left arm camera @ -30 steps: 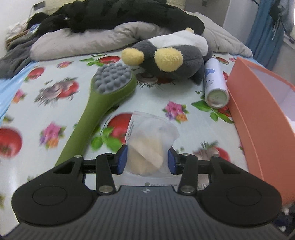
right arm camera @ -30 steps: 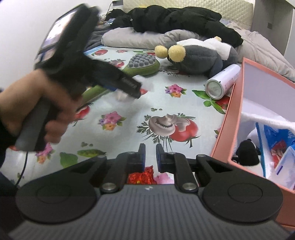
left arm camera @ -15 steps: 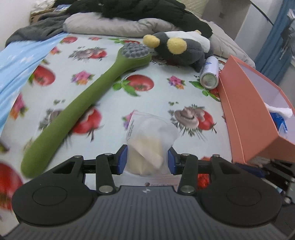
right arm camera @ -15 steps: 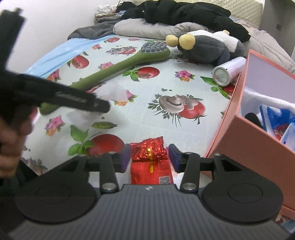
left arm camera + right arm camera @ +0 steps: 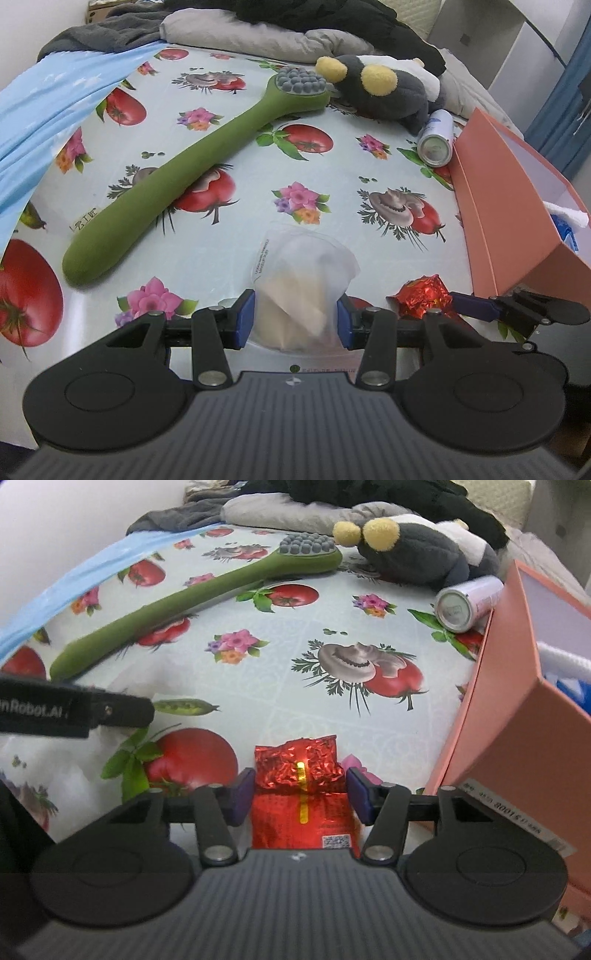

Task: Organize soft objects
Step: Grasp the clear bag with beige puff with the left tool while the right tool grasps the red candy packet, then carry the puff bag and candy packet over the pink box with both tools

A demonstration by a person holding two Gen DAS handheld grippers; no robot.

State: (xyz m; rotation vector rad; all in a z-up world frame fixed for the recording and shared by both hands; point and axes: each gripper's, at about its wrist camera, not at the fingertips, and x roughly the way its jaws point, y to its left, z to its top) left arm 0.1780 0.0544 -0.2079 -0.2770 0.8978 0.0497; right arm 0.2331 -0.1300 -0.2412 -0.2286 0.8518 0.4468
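On the bed, hidden parts: the pink box (image 5: 517,716) is cut off at the frame edge, its contents barely seen.
Left gripper (image 5: 295,323): clamped on one translucent pouch (image 5: 303,280) of soft beige pads.
Right gripper (image 5: 301,794): jaws just opened; pads are held apart around one crinkled red foil packet (image 5: 299,771) lying on the flowered cloth (image 5: 295,657).

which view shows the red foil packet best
The right wrist view: the red foil packet lies whole between the right gripper's open jaws. The left wrist view catches only its crumpled top.
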